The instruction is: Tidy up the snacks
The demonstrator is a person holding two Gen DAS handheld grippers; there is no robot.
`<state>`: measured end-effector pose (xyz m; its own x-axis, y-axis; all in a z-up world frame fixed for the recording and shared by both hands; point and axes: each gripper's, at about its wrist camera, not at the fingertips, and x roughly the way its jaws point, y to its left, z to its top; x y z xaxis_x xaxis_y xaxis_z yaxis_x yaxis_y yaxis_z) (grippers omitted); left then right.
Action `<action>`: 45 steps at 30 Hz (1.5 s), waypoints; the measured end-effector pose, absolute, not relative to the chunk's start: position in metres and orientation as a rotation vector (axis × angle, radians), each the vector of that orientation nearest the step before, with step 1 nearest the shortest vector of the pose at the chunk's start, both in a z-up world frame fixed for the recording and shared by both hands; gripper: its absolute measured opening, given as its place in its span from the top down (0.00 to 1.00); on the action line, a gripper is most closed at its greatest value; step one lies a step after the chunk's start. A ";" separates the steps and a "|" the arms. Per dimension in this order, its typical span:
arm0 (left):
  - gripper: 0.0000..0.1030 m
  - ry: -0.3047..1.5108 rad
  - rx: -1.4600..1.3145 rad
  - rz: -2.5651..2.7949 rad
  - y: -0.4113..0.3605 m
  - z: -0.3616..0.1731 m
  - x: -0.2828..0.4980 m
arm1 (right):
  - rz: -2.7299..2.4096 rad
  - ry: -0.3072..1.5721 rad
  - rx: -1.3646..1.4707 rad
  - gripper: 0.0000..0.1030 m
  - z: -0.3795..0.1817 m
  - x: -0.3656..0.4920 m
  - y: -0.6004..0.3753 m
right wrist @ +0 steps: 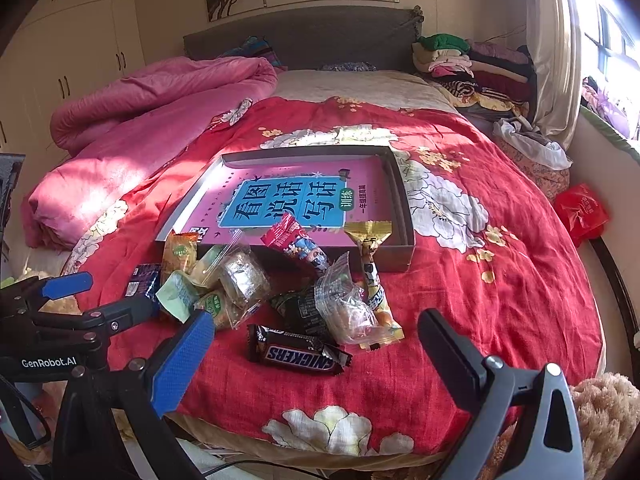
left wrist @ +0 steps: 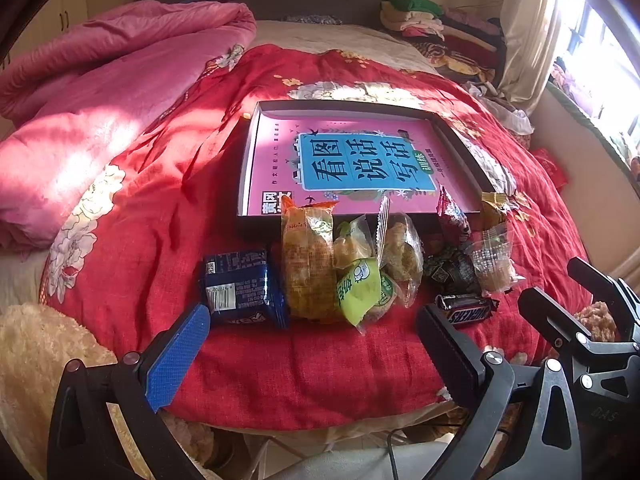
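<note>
A row of wrapped snacks lies on the red floral quilt in front of a shallow dark box lined with a pink book. From the left: a blue biscuit pack, an orange-topped cake pack, a green pastry pack, clear-wrapped cakes, a Snickers bar. My left gripper hovers open just before the row. My right gripper is open, the Snickers bar lying ahead between its fingers. A gold candy and a red pack lean by the box.
A pink duvet is heaped at the left. Folded clothes pile up by the headboard at the back right. A red bag lies off the bed's right side. The box holds only the book. A furry beige cushion sits at the near left.
</note>
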<state>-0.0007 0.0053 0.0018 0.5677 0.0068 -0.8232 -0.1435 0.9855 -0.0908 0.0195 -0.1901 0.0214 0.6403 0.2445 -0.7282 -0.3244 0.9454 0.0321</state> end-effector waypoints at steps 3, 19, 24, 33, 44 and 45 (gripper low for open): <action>0.00 0.963 -0.154 0.089 0.005 0.002 -0.001 | 0.320 0.814 -0.104 0.00 0.022 0.020 -0.191; 0.00 0.963 -0.151 0.089 0.004 0.004 -0.003 | 0.315 0.813 -0.118 0.00 0.023 0.019 -0.190; 0.00 0.959 -0.150 0.088 0.004 0.004 -0.002 | 0.316 0.812 -0.121 0.00 0.023 0.019 -0.189; 0.00 0.961 -0.149 0.088 0.003 0.004 -0.003 | 0.317 0.812 -0.127 0.00 0.023 0.018 -0.186; 0.00 0.994 -0.181 0.104 0.011 -0.004 0.000 | 0.302 0.830 -0.114 0.00 0.016 0.025 -0.191; 0.00 1.001 -0.191 0.108 0.013 -0.006 0.000 | 0.299 0.835 -0.109 0.00 0.015 0.026 -0.193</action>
